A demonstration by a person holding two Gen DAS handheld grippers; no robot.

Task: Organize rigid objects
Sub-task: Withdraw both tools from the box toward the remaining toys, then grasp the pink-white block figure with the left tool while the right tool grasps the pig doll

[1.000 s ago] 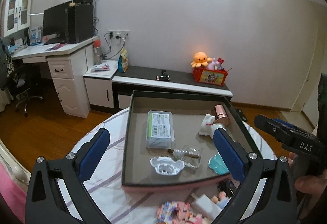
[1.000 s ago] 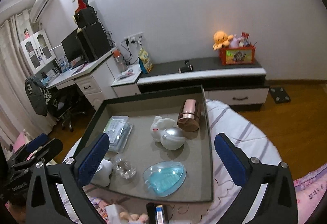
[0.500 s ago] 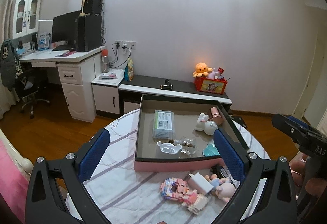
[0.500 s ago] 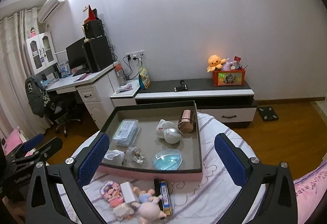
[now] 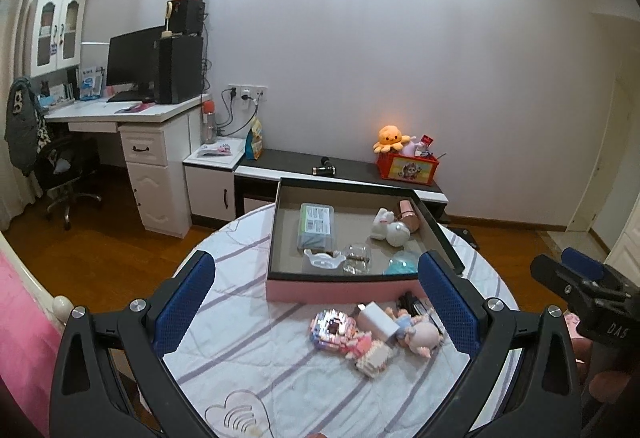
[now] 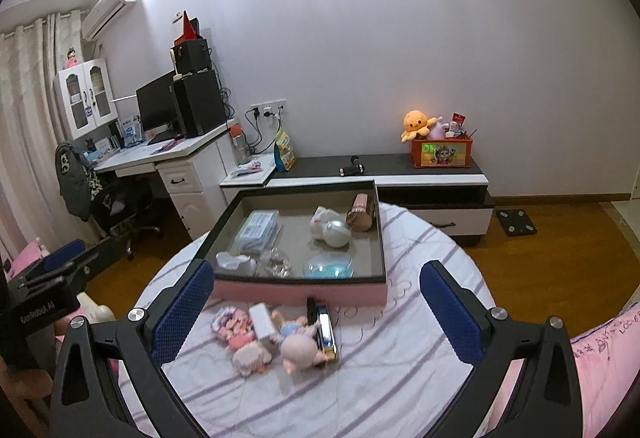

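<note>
A pink-sided tray point(image 5: 340, 288) point(image 6: 352, 294) sits on the round table and holds a clear case point(image 5: 316, 226), a white rabbit toy point(image 6: 330, 228), a rose-gold cylinder point(image 6: 362, 212), a glass piece point(image 5: 356, 256) and a blue heart-shaped item point(image 6: 328, 266). In front of it lie a pink block toy point(image 5: 334, 330) point(image 6: 230, 324), a white box point(image 5: 378, 322), a small doll point(image 6: 298, 348) and a dark slim box point(image 6: 324, 332). My left gripper point(image 5: 316, 308) and right gripper point(image 6: 316, 312) are both open and empty, held back above the near table edge.
The striped tablecloth point(image 5: 248, 358) covers the table. Behind stand a low TV cabinet point(image 6: 400, 174) with an orange toy box point(image 6: 442, 152), and a white desk point(image 5: 132, 118) with a monitor. Wooden floor lies around. A pink bed edge point(image 6: 600, 350) is at the right.
Both grippers have pulled back and up from the tray. The loose toys in front of the tray have come into full view. Both stay open.
</note>
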